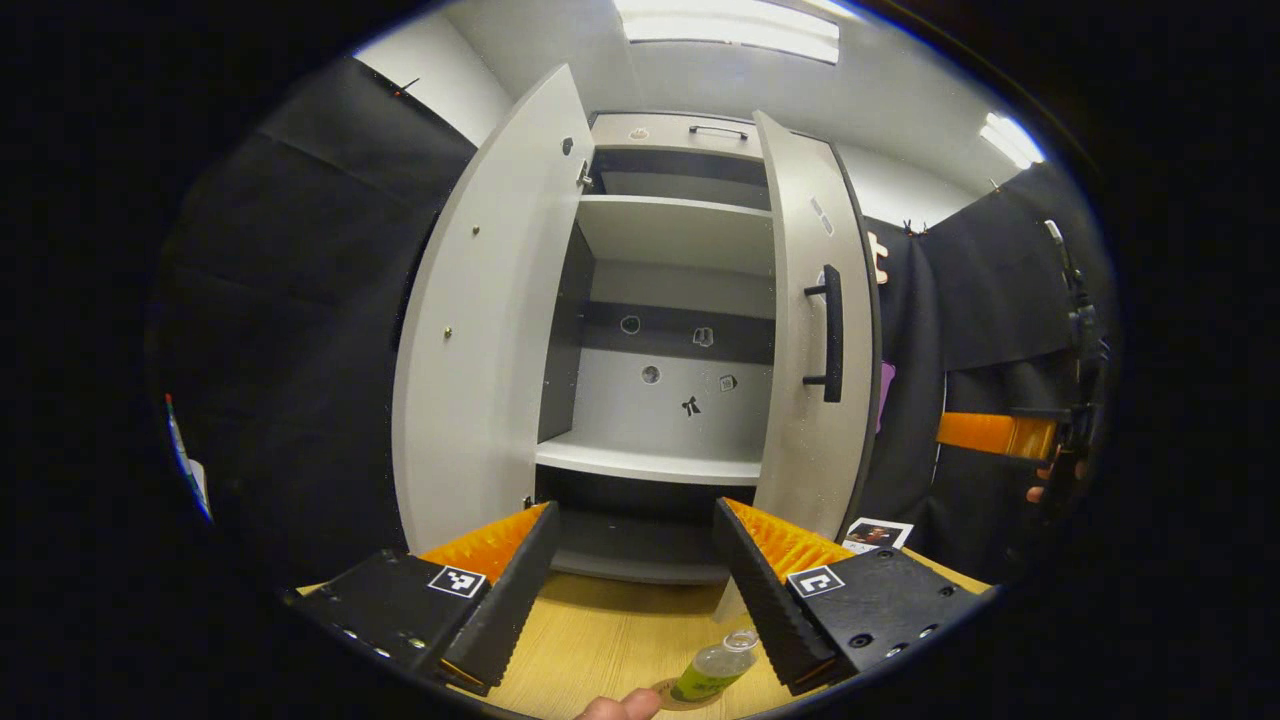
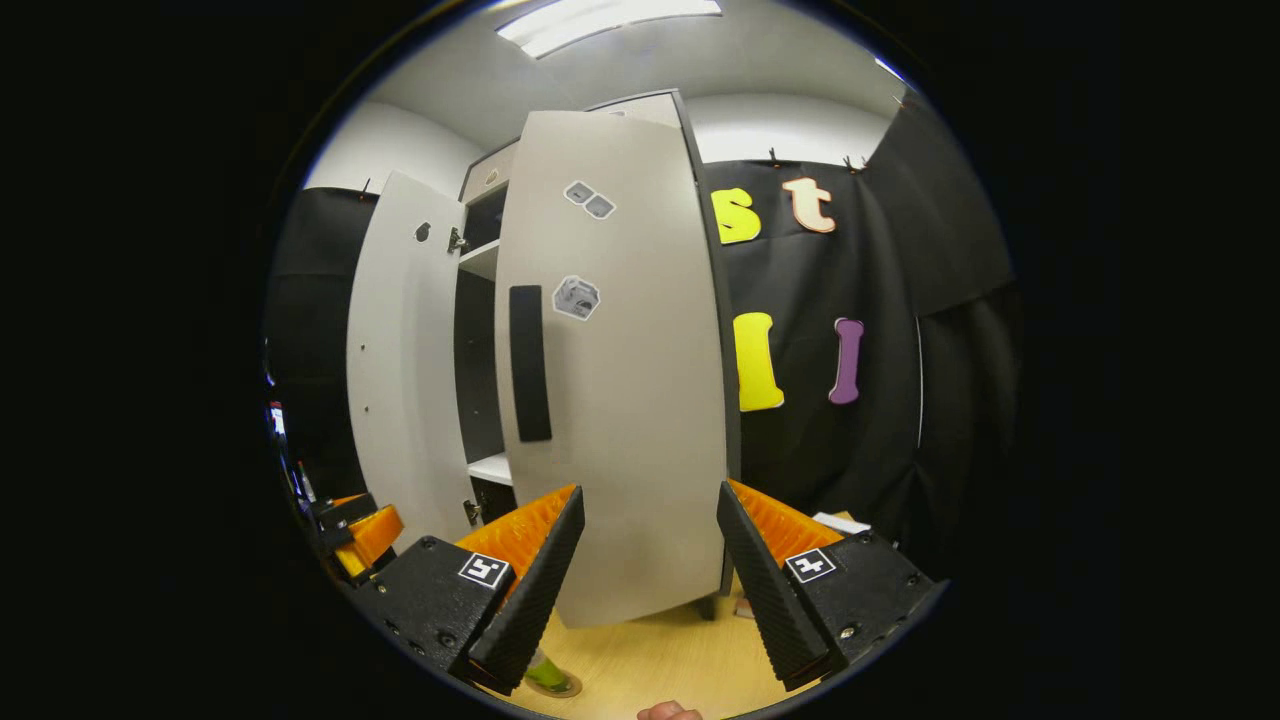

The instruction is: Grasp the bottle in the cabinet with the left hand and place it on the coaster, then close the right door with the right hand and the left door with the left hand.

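A small clear bottle (image 1: 716, 668) with a green label stands on a round coaster (image 1: 672, 697) on the wooden table, just in front of the grey cabinet (image 1: 670, 300). My left gripper (image 1: 635, 508) hangs open above and beside the bottle, facing the cabinet's inside. The left door (image 1: 480, 320) and the right door (image 1: 815, 340) with its black handle (image 1: 830, 333) both stand open. My right gripper (image 2: 650, 492) is open, close to the outer face of the right door (image 2: 620, 380), below the handle (image 2: 530, 362). The bottle's base (image 2: 545, 675) peeks out at the bottom.
A photo card (image 1: 875, 533) lies on the table (image 1: 600, 640) right of the cabinet. A person's hand holds the right gripper (image 1: 1000, 435) at the far right. The left gripper (image 2: 360, 530) is low on the left. Black cloth walls surround the booth.
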A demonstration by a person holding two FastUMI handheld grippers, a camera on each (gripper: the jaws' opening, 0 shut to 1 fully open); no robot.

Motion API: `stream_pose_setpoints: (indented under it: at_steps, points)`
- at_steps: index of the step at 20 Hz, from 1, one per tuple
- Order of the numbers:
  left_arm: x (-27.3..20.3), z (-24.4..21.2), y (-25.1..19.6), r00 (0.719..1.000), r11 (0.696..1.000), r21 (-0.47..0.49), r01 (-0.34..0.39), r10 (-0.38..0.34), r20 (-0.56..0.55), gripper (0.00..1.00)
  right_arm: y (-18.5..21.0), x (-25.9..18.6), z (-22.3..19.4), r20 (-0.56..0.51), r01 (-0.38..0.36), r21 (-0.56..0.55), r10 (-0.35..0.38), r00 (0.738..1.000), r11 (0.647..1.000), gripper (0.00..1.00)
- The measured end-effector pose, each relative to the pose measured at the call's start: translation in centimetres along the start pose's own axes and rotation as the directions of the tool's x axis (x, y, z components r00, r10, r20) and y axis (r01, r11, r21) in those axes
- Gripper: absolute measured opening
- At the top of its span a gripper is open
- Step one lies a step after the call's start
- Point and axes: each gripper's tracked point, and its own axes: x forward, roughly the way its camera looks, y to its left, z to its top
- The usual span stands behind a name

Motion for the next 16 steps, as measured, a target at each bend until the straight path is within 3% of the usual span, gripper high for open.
stream_pose_setpoints:
  at_steps: [3,4,8,10,11,13,14,16]
  points:
    - [0.0,0.4,-0.1,1.0,1.0,0.022,-0.003,0.003,0.008,0.97,-0.4,-2.4,-3.2,0.018,0.047,0.025,-0.047,0.999,0.999,0.82]
    - [0.0,0.4,0.0,1.0,1.0,0.024,-0.011,0.01,0.01,0.94,-0.4,-3.2,-4.3,0.009,0.052,0.036,-0.053,0.999,0.998,0.82]
    - [-1.5,3.4,3.4,0.993,0.992,-0.055,-0.111,0.114,0.042,0.97,0.2,-5.2,-5.3,0.021,0.022,0.064,-0.023,1.0,0.998,0.82]
    - [-2.3,6.8,7.9,0.97,0.975,-0.045,-0.216,0.219,0.102,0.94,0.3,-5.7,-5.2,0.028,0.011,0.05,-0.013,1.0,0.999,0.82]
    - [-2.3,7.8,10.5,0.957,0.963,-0.028,-0.267,0.268,0.108,0.98,0.2,-5.8,-5.1,0.034,0.013,0.036,-0.014,0.999,0.999,0.82]
    - [-2.4,9.8,15.1,0.932,0.938,0.012,-0.346,0.342,0.115,1.0,0.4,-5.7,-5.5,0.033,0.015,0.025,-0.016,0.999,1.0,0.82]
    - [-2.0,10.8,17.4,0.915,0.921,0.032,-0.389,0.382,0.131,0.95,0.8,-5.7,-6.0,0.018,0.005,0.031,-0.006,1.0,1.0,0.82]
    - [-0.5,12.3,21.3,0.887,0.891,0.067,-0.449,0.435,0.156,0.95,1.5,-5.5,-6.7,-0.013,-0.02,0.047,0.02,1.0,0.999,0.82]
